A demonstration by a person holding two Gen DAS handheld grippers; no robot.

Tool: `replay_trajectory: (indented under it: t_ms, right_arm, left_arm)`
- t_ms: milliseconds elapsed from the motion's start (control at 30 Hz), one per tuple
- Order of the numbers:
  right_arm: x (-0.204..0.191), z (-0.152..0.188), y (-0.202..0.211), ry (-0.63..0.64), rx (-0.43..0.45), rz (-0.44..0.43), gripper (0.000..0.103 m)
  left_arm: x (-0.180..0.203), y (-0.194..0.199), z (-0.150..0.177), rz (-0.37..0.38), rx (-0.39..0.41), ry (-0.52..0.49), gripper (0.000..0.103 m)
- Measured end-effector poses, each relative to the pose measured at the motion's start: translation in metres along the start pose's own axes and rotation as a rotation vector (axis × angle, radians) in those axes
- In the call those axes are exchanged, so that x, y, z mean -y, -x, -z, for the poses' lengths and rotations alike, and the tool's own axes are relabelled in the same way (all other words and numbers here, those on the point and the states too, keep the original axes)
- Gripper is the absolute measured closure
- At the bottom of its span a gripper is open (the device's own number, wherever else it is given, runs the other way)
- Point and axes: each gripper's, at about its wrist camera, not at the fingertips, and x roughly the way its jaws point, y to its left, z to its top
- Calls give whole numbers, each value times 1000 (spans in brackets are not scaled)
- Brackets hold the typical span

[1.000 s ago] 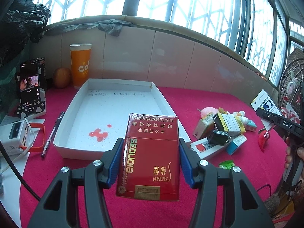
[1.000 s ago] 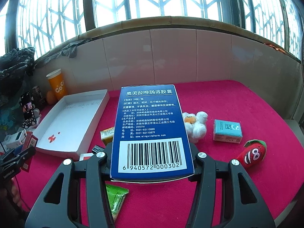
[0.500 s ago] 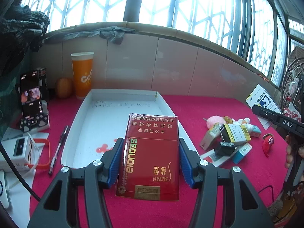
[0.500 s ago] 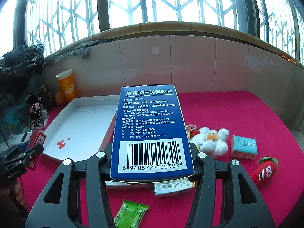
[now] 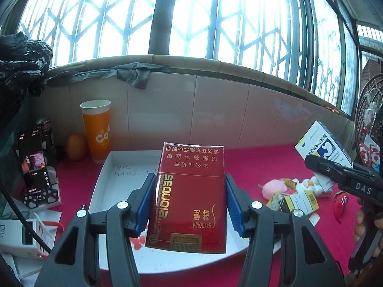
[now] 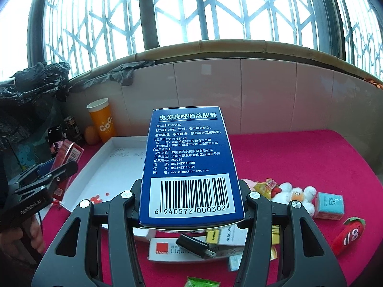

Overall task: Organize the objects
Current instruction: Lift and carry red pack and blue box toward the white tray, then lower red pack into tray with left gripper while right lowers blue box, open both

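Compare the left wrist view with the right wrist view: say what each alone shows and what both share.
Only the left wrist view: the left gripper clamping a red cigarette pack, a white charger box and a pink pom-pom. Only the right wrist view: the barcode side of the blue medicine box in the right gripper, a teal box and a black plug. Both: the white tray, orange cup, strawberry toy and red cloth.

You hold a red cigarette pack (image 5: 189, 196) upright over the white tray (image 5: 105, 186), its print upside down. Your blue medicine box (image 6: 190, 165), barcode face up, hangs over the tray's (image 6: 100, 165) near corner.
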Motion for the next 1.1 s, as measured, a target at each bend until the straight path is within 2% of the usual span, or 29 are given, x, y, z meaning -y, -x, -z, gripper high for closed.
replay_trajectory:
  t_ms: [167, 333, 400, 567, 733, 933, 1000, 1033, 1100]
  right_arm:
    - [-20, -6, -9, -5, 8, -41, 52]
    - [-34, -10, -19, 7, 11, -51, 52]
    - [-36, -12, -22, 11, 18, -46, 52]
    - [-41, -17, -25, 51, 52, -14, 54]
    - [-35, -15, -34, 53, 28, 38, 54]
    - [-22, -11, -68, 15, -82, 52, 53]
    - [-22, -10, -86, 61, -144, 48, 41]
    - [-22, -9, -96, 97, -189, 23, 27]
    - [-22, -6, -120, 210, -302, -67, 24]
  left_arm:
    - [2, -19, -10, -8, 16, 15, 48]
    - [8, -38, -22, -68, 97, -46, 48]
    - [6, -47, -25, -70, 115, -51, 48]
    - [-11, -57, -20, -56, 108, 32, 48]
    - [-29, -61, -15, -59, 88, 95, 48]
    - [-43, -70, -7, -36, 31, 152, 48]
    - [-43, -70, -4, -21, 23, 158, 48]
    - [-43, -69, -4, -13, 23, 158, 48]
    - [-42, -66, -6, 3, 30, 151, 48]
